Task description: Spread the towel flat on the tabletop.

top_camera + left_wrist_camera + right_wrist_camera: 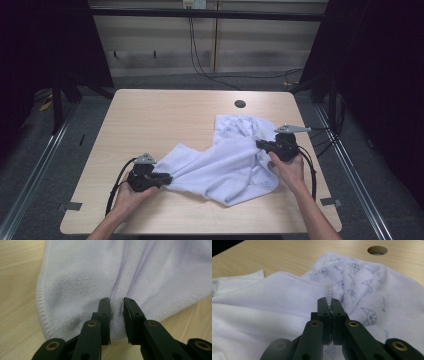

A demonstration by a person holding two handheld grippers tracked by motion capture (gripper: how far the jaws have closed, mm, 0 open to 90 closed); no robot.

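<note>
A white towel (220, 165) lies crumpled across the right half of the wooden table (160, 115); part of it carries a small blue print (362, 290). My left gripper (162, 179) is at the towel's near-left end, and its jaws stand a little apart with a bunched fold of towel (82, 290) pinched between them. The towel's creases run out from that fold. My right gripper (262, 145) is at the towel's right side, shut tight on a stitched hem (329, 293) that stands up between the jaws (331, 302).
A round cable hole (240, 104) sits in the table behind the towel, also close by in the right gripper view (377, 250). Bare wood spreads over the left and far parts of the table. A cable loops from each gripper near the front edge.
</note>
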